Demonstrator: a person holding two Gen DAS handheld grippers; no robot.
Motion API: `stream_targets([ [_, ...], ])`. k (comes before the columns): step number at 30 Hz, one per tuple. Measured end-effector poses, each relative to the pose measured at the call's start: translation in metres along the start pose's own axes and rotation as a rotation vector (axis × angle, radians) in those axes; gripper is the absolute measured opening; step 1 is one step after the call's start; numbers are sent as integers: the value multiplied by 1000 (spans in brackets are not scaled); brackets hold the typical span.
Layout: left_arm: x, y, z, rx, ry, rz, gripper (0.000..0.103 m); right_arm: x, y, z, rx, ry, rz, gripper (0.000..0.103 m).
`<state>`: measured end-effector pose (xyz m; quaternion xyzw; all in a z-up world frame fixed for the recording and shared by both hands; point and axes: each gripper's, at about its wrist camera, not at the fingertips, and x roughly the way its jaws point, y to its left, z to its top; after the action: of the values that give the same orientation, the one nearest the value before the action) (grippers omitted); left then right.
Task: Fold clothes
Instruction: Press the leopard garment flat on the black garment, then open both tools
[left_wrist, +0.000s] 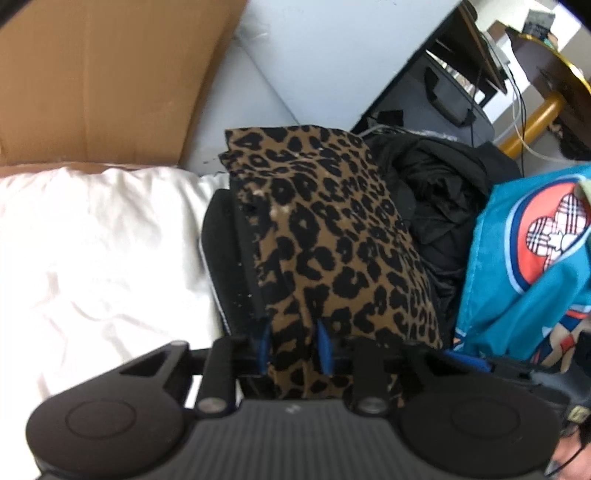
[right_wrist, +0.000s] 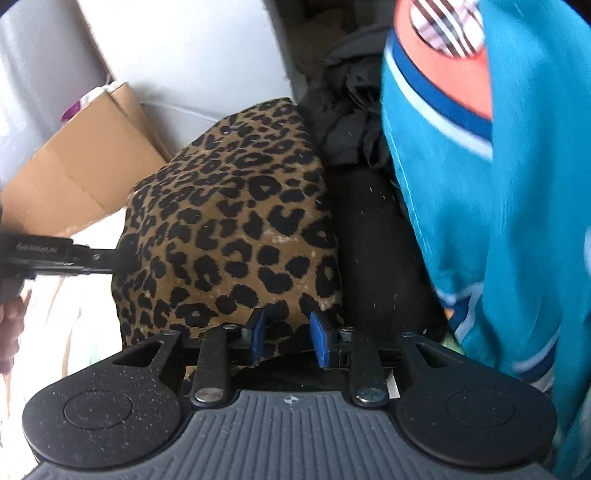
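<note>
Item one, leopard-print garment (left_wrist: 332, 236): I see it folded into a thick bundle in the middle of both wrist views, lying over a black folded piece (left_wrist: 229, 258) whose edge shows at its left.

Item two, left gripper (left_wrist: 293, 349): I have its blue pads clenched on a fold of the leopard-print garment, the cloth pinched and running down between them.

Item three, right gripper (right_wrist: 287, 338): its blue pads stand a little apart at the near edge of the same bundle. Leopard cloth shows behind the gap, but I cannot tell whether the pads press on it.

Item four, surroundings. A crumpled black garment (left_wrist: 439, 192) lies just right of the bundle, touching it. A teal garment (right_wrist: 480, 192) with an orange and plaid print crowds in from the right and hangs close beside my right gripper. White bedding (left_wrist: 92, 240) spreads to the left. A cardboard box (left_wrist: 103, 74) stands far left, a grey floor (left_wrist: 325, 48) beyond it. Dark furniture and cables (left_wrist: 517, 92) sit far right.
</note>
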<state>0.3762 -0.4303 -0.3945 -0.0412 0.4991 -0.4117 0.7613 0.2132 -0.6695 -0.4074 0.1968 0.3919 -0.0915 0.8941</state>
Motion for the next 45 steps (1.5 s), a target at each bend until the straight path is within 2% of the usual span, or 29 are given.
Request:
stream_targets([
  [4, -11, 3, -4, 15, 5, 3, 9, 0, -1, -14, 60, -14, -13, 33],
  [6, -17, 5, -8, 8, 11, -6, 9, -4, -3, -18, 102, -19, -6, 33],
  [8, -22, 8, -14, -21, 12, -26, 17, -10, -6, -23, 154, -25, 6, 34],
  [10, -25, 10, -22, -44, 20, -54, 35, -16, -8, -28, 194, -27, 24, 34],
  [12, -25, 8, -29, -44, 29, -71, 41, -19, -7, -34, 210, -20, 52, 35],
  [16, -20, 6, -44, -48, 55, -92, 43, -19, 3, -42, 185, 5, 90, 36],
  [19, -14, 7, -52, -59, 76, -96, 43, -16, 9, -48, 172, 24, 111, 42],
  [28, 4, 6, -86, -80, 175, -133, 43, -2, 25, -67, 170, 80, 174, 42],
  [32, 11, 2, -100, -83, 220, -149, 36, 10, 29, -76, 184, 118, 175, 42],
  [34, 12, -1, -104, -67, 229, -141, 23, 14, 33, -79, 196, 125, 184, 41],
  [35, 12, -1, -104, -67, 235, -139, 20, 16, 34, -80, 200, 128, 189, 38],
  [36, 11, -1, -104, -71, 241, -141, 12, 17, 35, -81, 205, 133, 195, 24],
  [37, 10, 1, -104, -82, 244, -152, 8, 18, 36, -81, 210, 138, 200, 20],
  [38, 7, 3, -103, -92, 245, -166, 7, 18, 37, -81, 213, 143, 202, 17],
  [39, 4, 4, -101, -90, 243, -178, 7, 16, 38, -80, 209, 145, 210, 9],
  [42, -7, 2, -97, -59, 240, -199, 7, 9, 43, -79, 201, 147, 241, 9],
  [45, -10, 4, -95, -58, 239, -191, 7, 5, 43, -79, 248, 152, 274, 8],
])
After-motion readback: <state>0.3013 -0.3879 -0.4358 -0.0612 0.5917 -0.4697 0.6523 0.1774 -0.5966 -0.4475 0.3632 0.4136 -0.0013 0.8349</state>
